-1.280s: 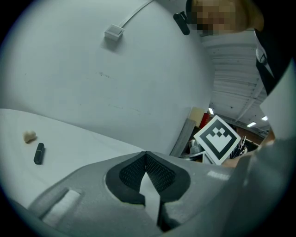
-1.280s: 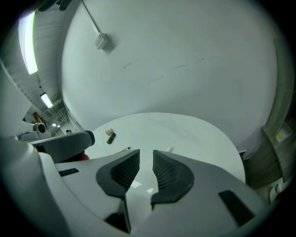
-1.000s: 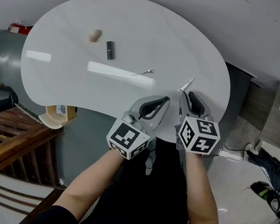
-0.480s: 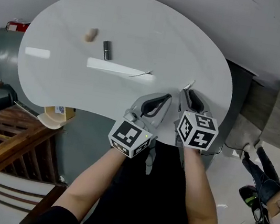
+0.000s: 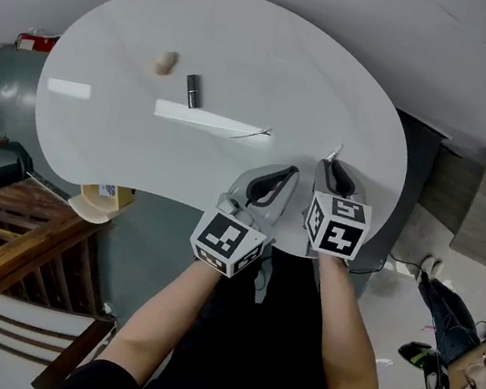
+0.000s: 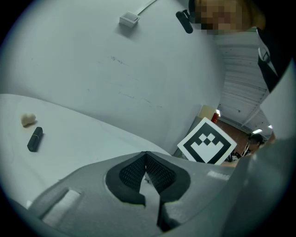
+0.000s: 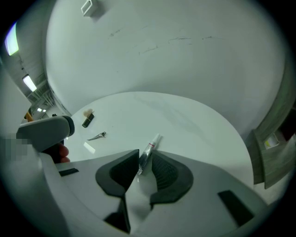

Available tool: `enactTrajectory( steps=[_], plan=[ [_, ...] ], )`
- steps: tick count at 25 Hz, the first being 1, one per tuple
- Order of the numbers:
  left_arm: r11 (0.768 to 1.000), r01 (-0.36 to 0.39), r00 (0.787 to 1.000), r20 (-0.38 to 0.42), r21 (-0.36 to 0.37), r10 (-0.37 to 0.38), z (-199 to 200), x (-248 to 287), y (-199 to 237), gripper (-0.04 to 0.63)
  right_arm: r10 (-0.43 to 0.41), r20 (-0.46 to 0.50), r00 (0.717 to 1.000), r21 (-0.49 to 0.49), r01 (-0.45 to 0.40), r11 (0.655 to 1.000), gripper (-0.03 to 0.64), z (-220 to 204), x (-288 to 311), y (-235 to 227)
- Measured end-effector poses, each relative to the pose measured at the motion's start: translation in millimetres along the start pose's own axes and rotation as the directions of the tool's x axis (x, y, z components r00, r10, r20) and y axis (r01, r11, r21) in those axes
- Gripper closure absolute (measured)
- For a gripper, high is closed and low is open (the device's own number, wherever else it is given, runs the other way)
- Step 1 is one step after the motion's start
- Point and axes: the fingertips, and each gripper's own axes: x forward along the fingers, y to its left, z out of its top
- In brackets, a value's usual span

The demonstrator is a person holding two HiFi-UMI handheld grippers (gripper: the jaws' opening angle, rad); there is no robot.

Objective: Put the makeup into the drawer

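Our right gripper (image 7: 145, 152) has just squeezed tighter on the thin clear plastic makeup tube (image 7: 154, 141). Our left gripper (image 6: 146, 155) is clenched on nothing. We think the drawer comes next.

Glossy smooth white worktop (image 5: 247, 60), mirrors a light strip. Matt grey plastic shell on left gripper (image 6: 146, 155), black pads (image 6: 132, 171) finely ribbed, rubbery look; its marker cube (image 5: 227, 244) matt black-and-white print. Clear shiny plastic on thin tube (image 7: 150, 149). Bright metal clip (image 5: 255, 133). Dark satin small cylinder (image 5: 192, 90). Beige soft matt puff (image 5: 164, 61). Varnished brown wood railing (image 5: 22, 249) lower left of head view
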Motion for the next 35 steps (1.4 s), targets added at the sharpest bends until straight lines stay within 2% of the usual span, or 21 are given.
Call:
enactTrajectory(
  steps=[7,13,22,28,35],
  plan=[
    [1.0,-0.017,1.0,0.01,-0.011,0.017,4,-8,2,0.586,0.006,-0.031,0.999,-0.038,-0.007,0.999,0.546,2,2,5],
    [1.0,-0.03,0.999,0.018,-0.008,0.03,6,-15,3,0.584,0.047,-0.01,0.999,-0.02,-0.047,0.999,0.574,2,-1,10],
    [0.999,-0.04,0.998,0.038,-0.01,0.04,9,-26,2,0.585,0.081,0.017,0.997,-0.014,-0.08,0.997,0.578,0,-13,16],
    [0.999,-0.049,0.997,0.058,-0.012,0.049,18,-39,-2,0.586,0.18,0.103,0.978,0.022,-0.183,0.983,0.578,23,-36,39],
    [0.992,-0.118,0.986,0.112,-0.036,0.122,41,-66,8,0.586,0.293,0.172,0.94,-0.015,-0.295,0.955,0.578,56,-68,84]
  ],
)
